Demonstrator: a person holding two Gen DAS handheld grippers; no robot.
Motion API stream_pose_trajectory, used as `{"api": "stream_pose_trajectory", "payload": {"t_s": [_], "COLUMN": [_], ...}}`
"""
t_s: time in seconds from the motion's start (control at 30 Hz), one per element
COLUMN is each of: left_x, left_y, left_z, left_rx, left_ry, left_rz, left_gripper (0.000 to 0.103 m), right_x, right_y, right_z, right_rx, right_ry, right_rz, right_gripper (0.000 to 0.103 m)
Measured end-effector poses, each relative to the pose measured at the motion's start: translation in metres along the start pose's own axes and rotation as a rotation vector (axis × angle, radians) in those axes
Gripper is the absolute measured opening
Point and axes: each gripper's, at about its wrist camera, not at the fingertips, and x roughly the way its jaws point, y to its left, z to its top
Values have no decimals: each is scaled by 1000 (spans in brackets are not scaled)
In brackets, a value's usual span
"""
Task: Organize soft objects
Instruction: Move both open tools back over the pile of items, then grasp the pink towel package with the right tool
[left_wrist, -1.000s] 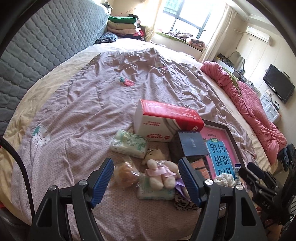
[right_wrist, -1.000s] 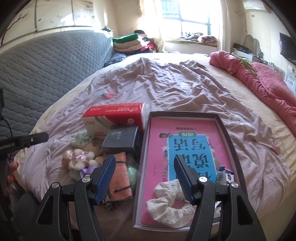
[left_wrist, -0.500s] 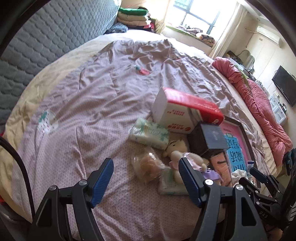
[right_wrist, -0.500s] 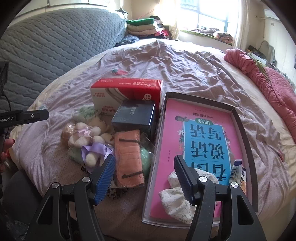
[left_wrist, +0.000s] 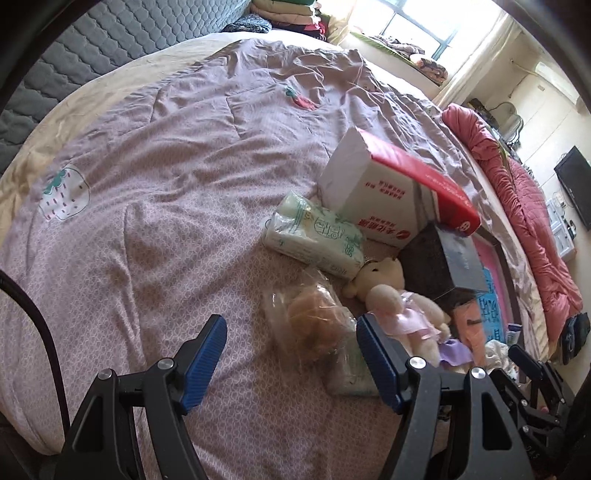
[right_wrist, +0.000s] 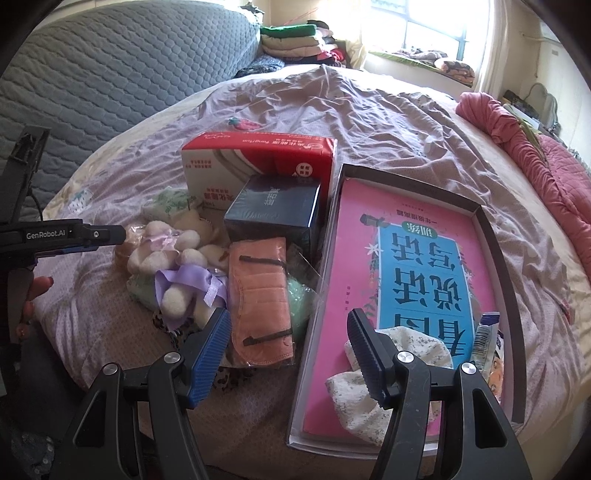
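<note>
Currently the left gripper (left_wrist: 291, 360) stands wide open and empty, low over the bedspread (left_wrist: 155, 206). A bagged bun (left_wrist: 314, 325) lies directly ahead between its fingers, the teddy bear (left_wrist: 402, 306) just right of it. The right gripper (right_wrist: 290, 352), likewise open and empty, faces the orange cloth (right_wrist: 260, 299), whose long axis runs fore-and-aft, beside the box tray (right_wrist: 502, 251). Judged nearer the bun: left.

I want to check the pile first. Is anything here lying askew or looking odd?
Yes. The red-and-white tissue box sits tilted, one end propped on the dark blue box. The plush bear lies on its side among the packets. Nothing looks spilled or damaged.
</note>
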Motion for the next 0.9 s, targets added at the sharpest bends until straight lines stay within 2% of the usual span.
{"api": "stream_pose_trajectory", "payload": {"t_s": [0.27,0.57,0.77,0.83,0.9], "left_x": [7,14,20,22,23], "left_y": [-2,-1,1,1,1], "left_z": [1,4,6,6,7], "left_rx": [17,9,3,3,1], "left_ry": [-4,3,11,12,12], "left_rz": [-12,-34,-47,-51,-55], "left_gripper": [72,72,72,72,72], "right_x": [17,28,36,38,42], "right_y": [7,25,29,30,31], "right_z": [-1,0,3,4,4], "right_rx": [-29,-136,-167,-173,-177], "right_ry": [40,27,25,23,28], "right_rz": [-8,-48,-61,-42,-37], "right_gripper": [67,67,56,46,44]}}
